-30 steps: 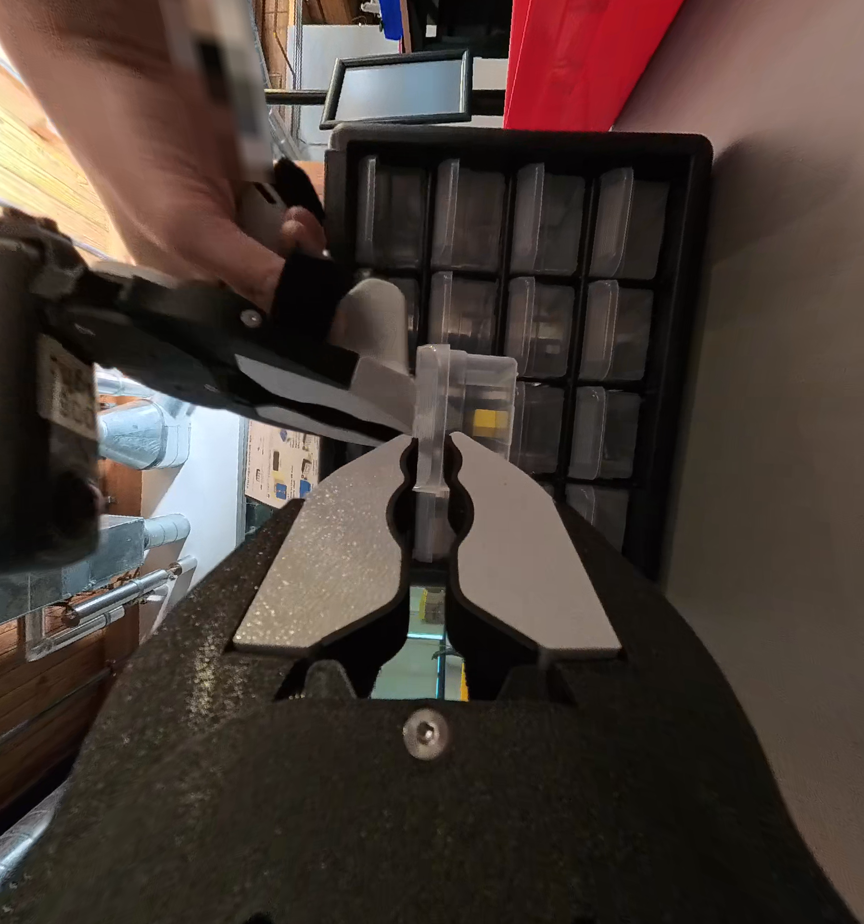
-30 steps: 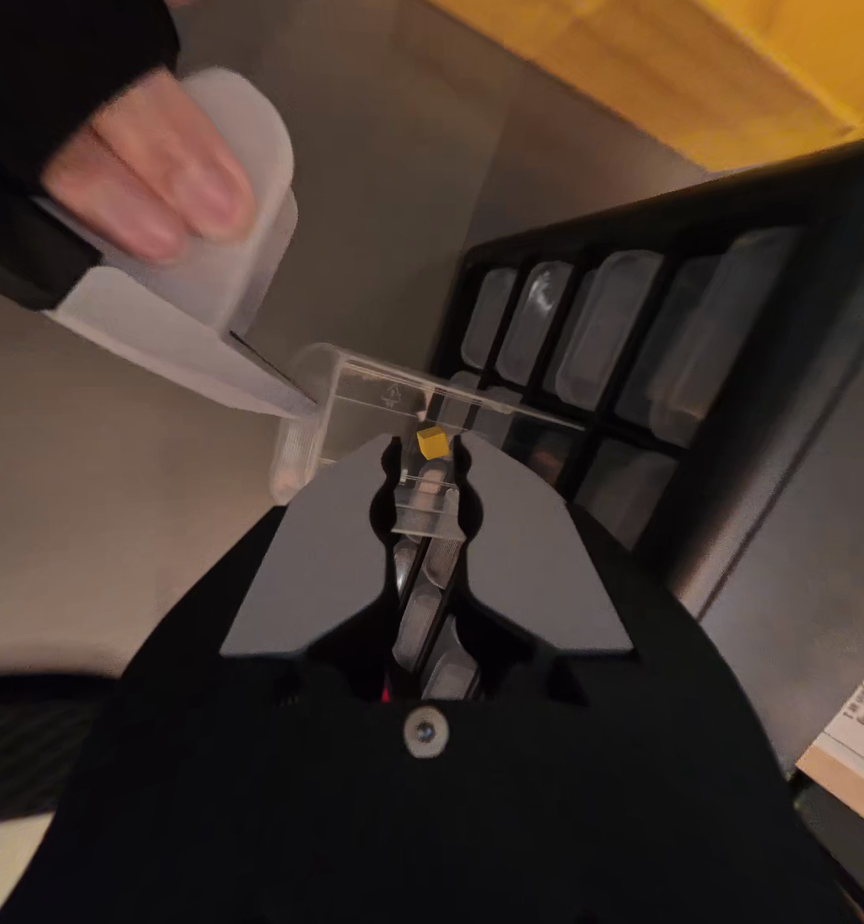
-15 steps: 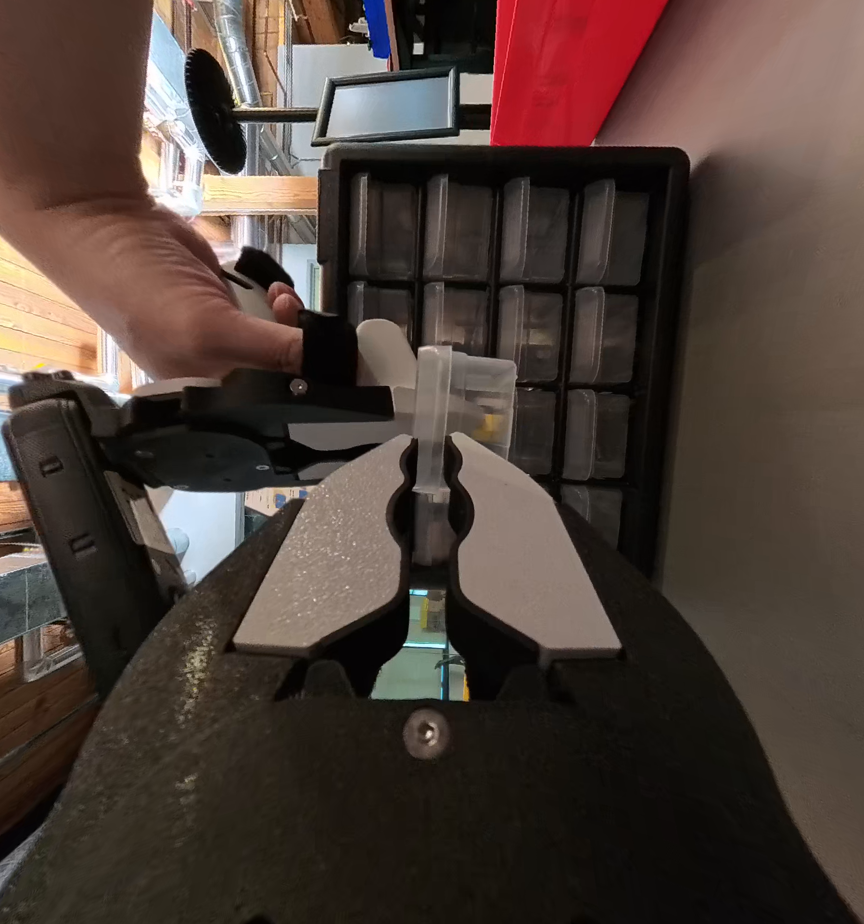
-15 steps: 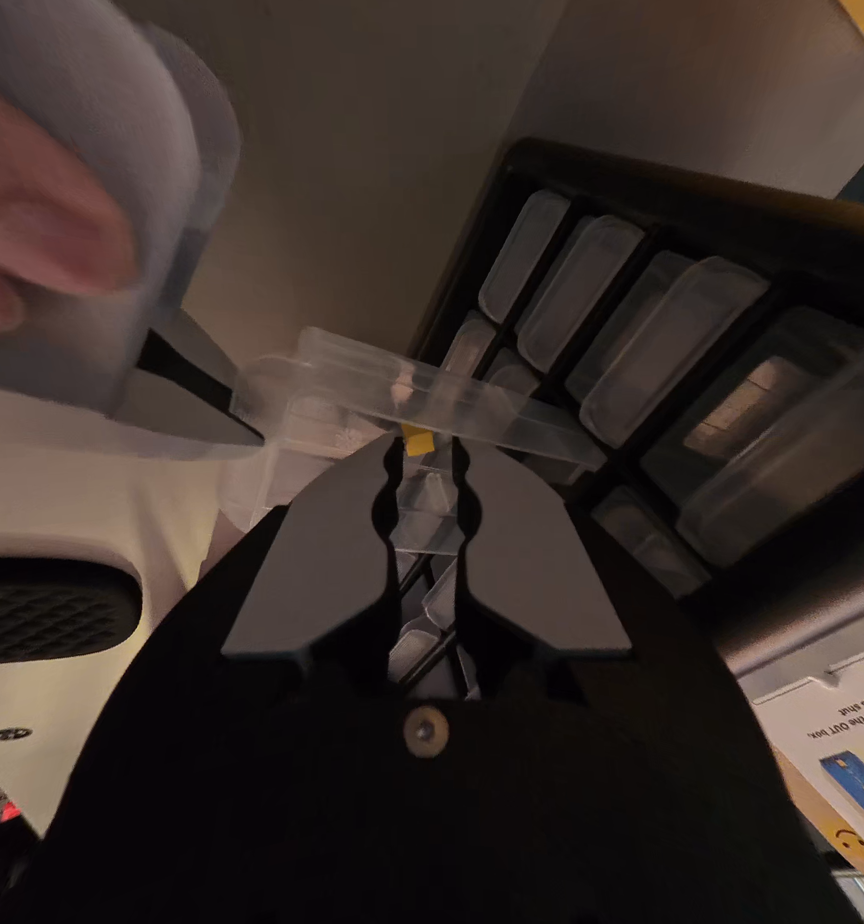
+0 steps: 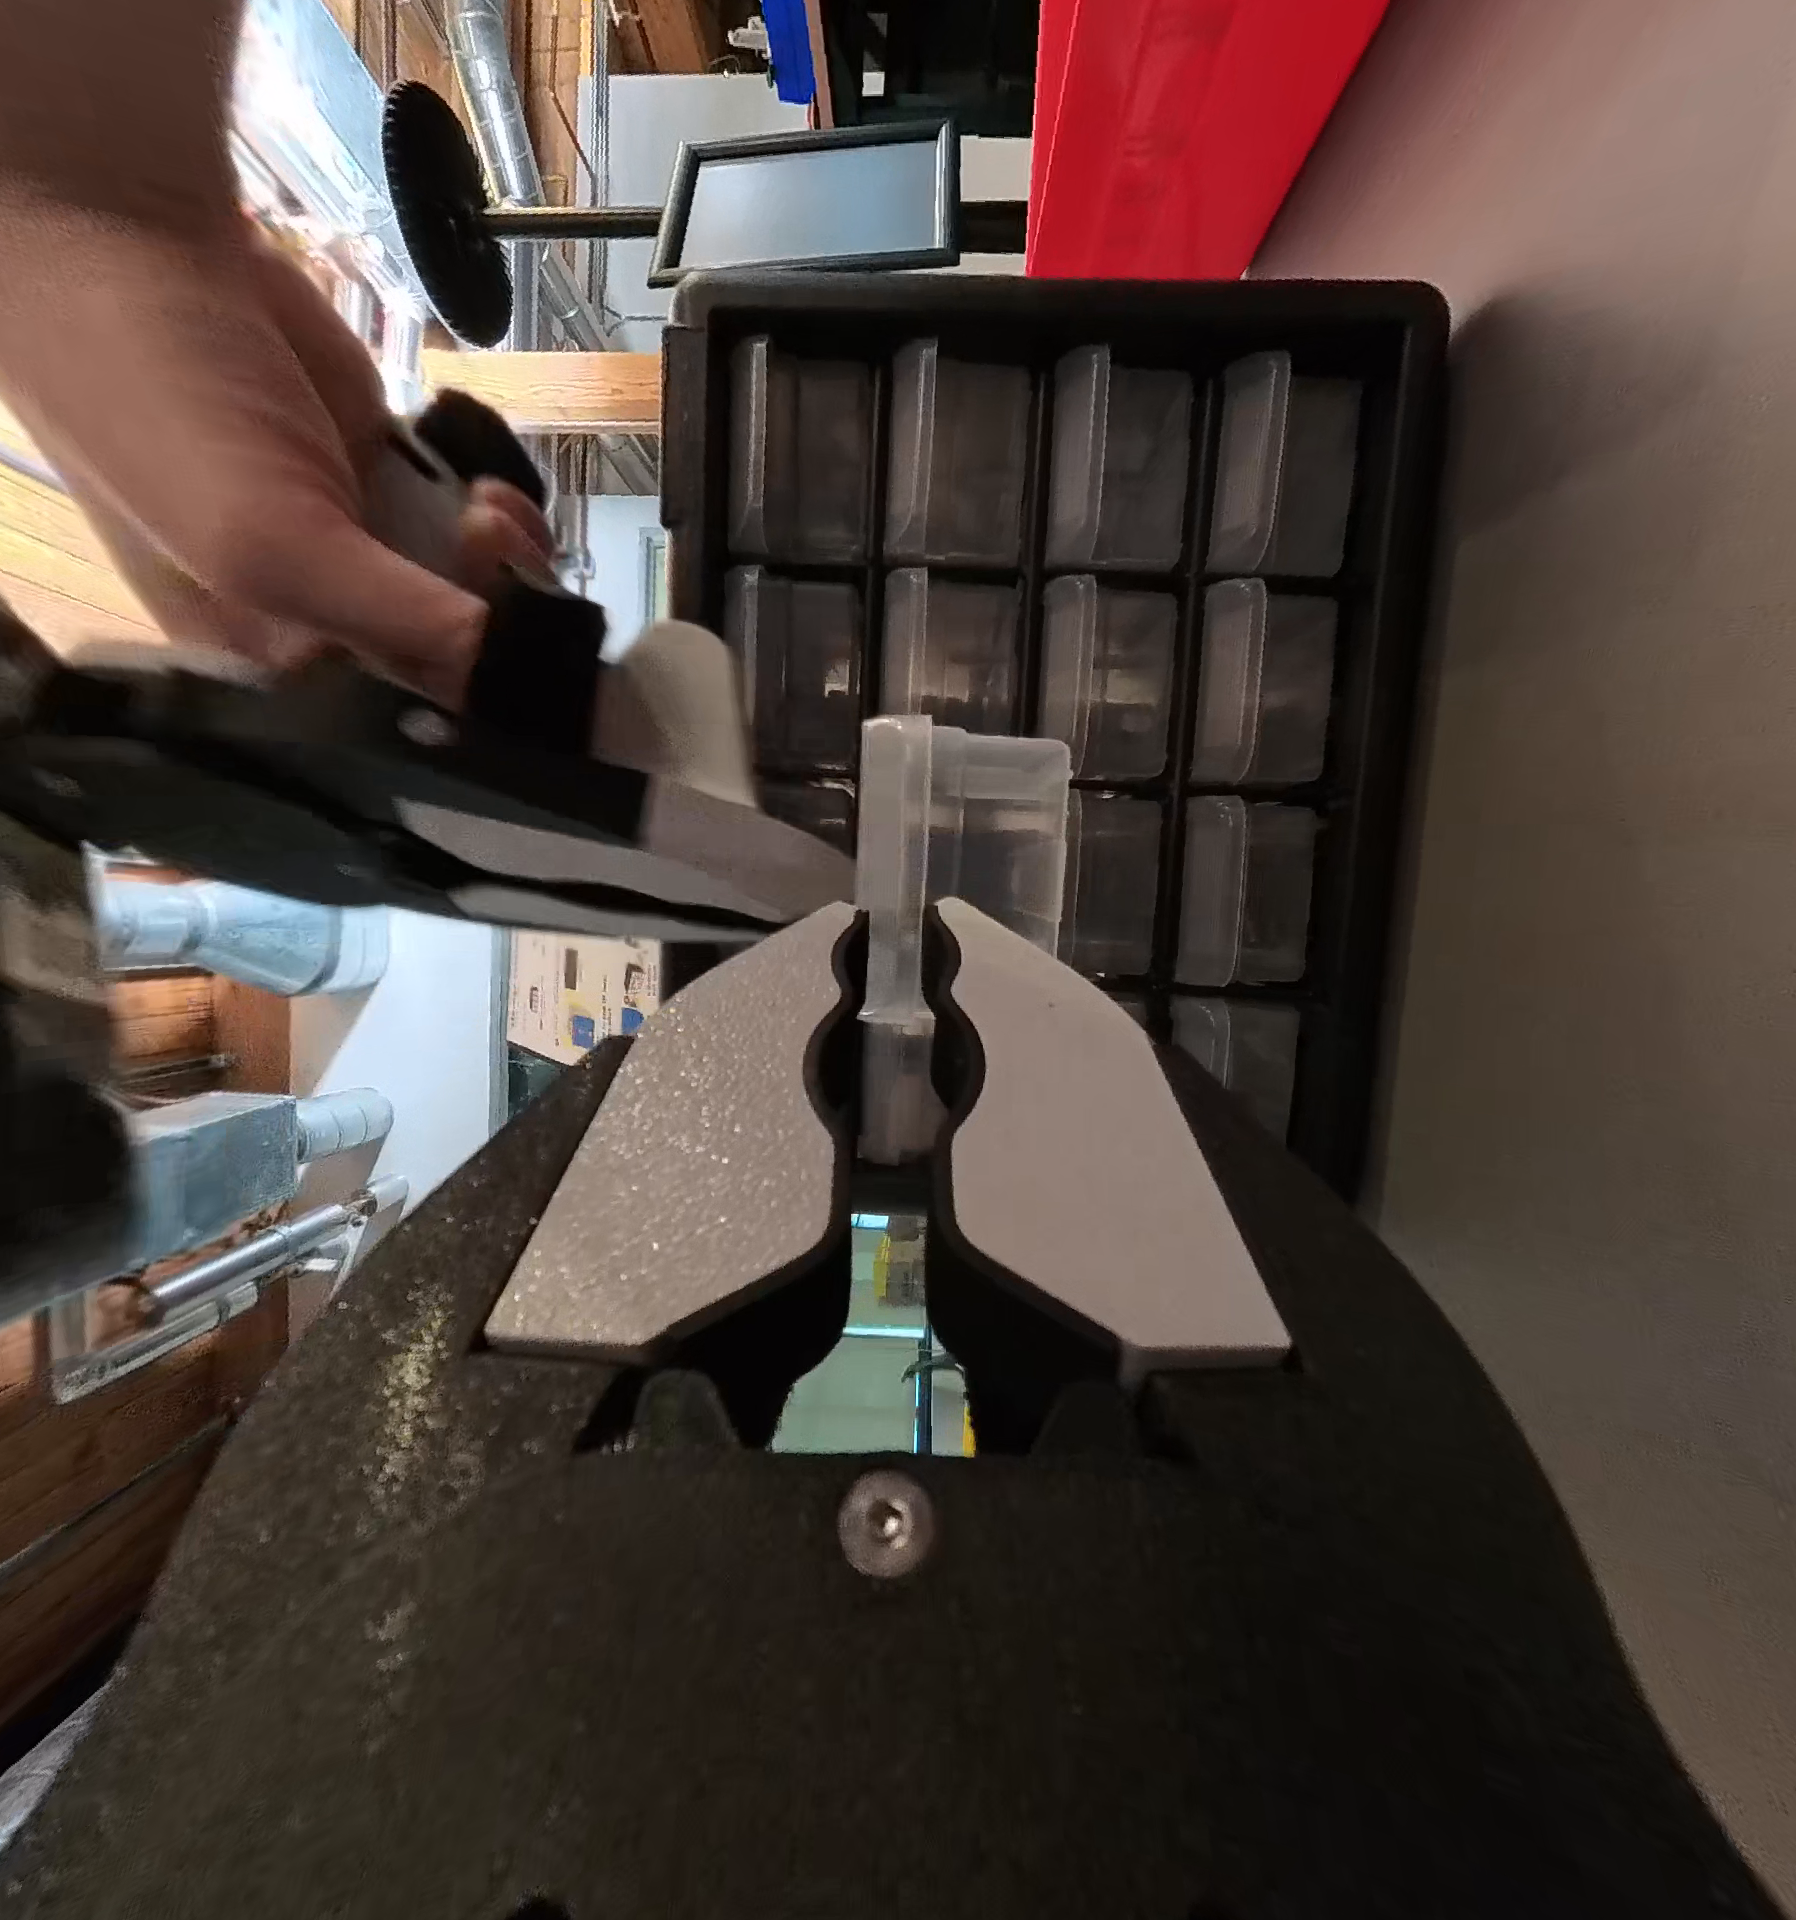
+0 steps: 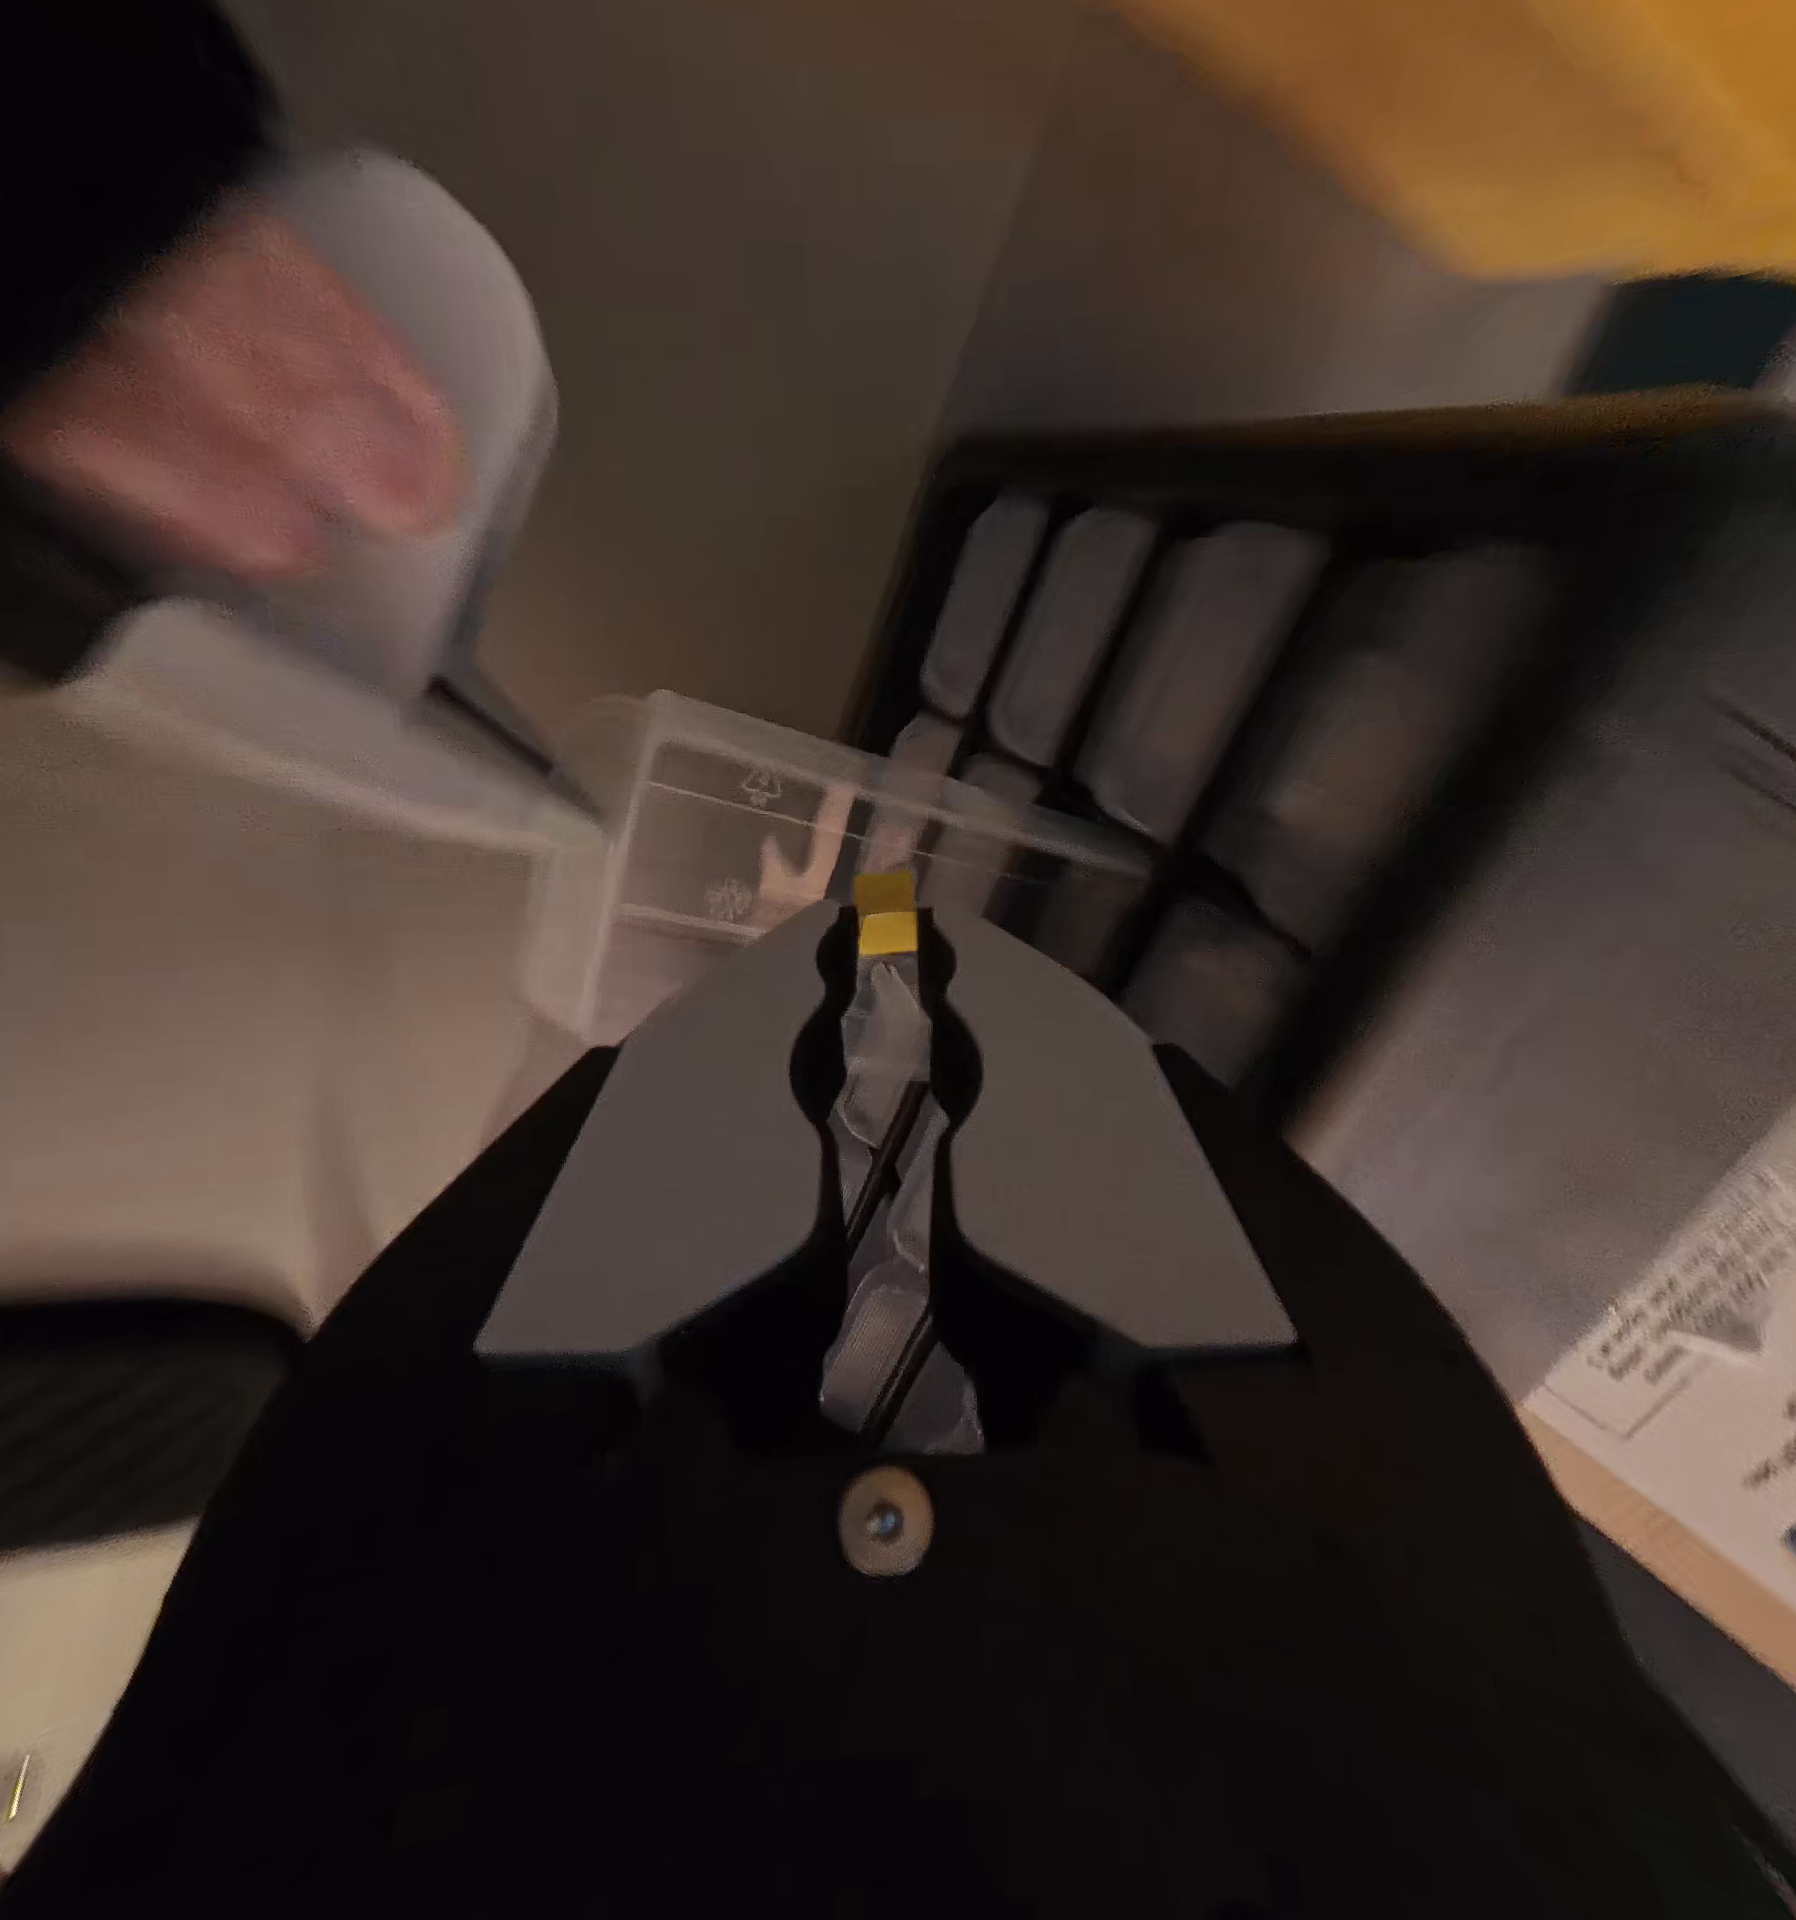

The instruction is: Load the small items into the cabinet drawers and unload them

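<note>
My left gripper point(image 5: 896, 920) is shut on the front tab of a clear plastic drawer point(image 5: 1008, 831), which is pulled out of the black cabinet point(image 5: 1060, 307) of clear drawers. My right gripper point(image 5: 790, 899), held by a hand point(image 5: 250, 468), reaches in from the left with its tips at the drawer. In the blurred right wrist view the right gripper point(image 6: 886, 920) is shut on a small yellow item point(image 6: 886, 933), just in front of the clear drawer point(image 6: 728, 821). The left gripper point(image 6: 541, 810) holds that drawer from the left. The cabinet point(image 6: 1237, 727) is behind.
The cabinet stands on a grey surface point(image 5: 1652, 935). A red panel point(image 5: 1164, 125) and a framed screen point(image 5: 811, 197) are beyond it. A printed sheet point(image 6: 1725, 1299) lies beside the cabinet in the right wrist view. Tip to tip, the grippers are about 5 cm apart. From either gripper's tips it is about 35 cm to the red panel point(image 5: 1164, 125).
The yellow item lay inside the held drawer; now it sits between the right gripper's tips and no longer shows in the drawer. The right gripper has swung about. The left gripper holds still.
</note>
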